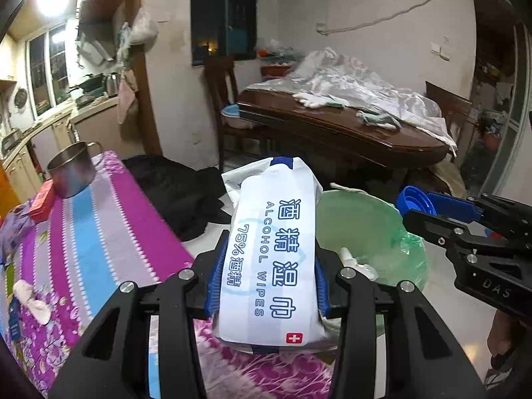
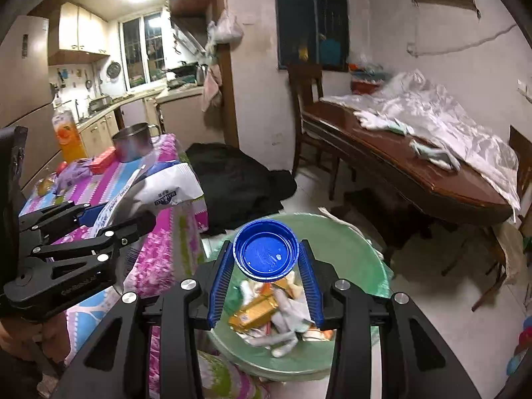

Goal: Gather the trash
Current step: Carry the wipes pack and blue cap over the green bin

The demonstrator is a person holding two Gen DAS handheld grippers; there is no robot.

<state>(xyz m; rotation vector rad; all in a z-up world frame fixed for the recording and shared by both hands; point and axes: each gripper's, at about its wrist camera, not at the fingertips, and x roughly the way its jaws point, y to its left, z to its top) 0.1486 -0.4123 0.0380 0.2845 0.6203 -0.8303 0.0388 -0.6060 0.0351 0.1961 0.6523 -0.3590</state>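
**Both grippers holding trash by the green bin**

My left gripper pinches a white pack of alcohol wipes between its blue pads. The pack is soft and flat, printed with blue Chinese characters, the words "ALCOHOL WIPES" and "75%", and a small red square with a white cross at its near end. It stands lengthwise along the fingers, just past the edge of the tabletop, which wears a cloth striped in magenta, blue and lilac.

My right gripper pinches a round blue bottle cap, its hollow side facing the camera, with ribbed outer wall and a few pale specks inside. The cap hangs directly above the green-lined trash bin on the floor beside the tabletop. Inside the bin I see crumpled white tissue and a golden wrapper.

A steel pot stands at the far end of the tabletop
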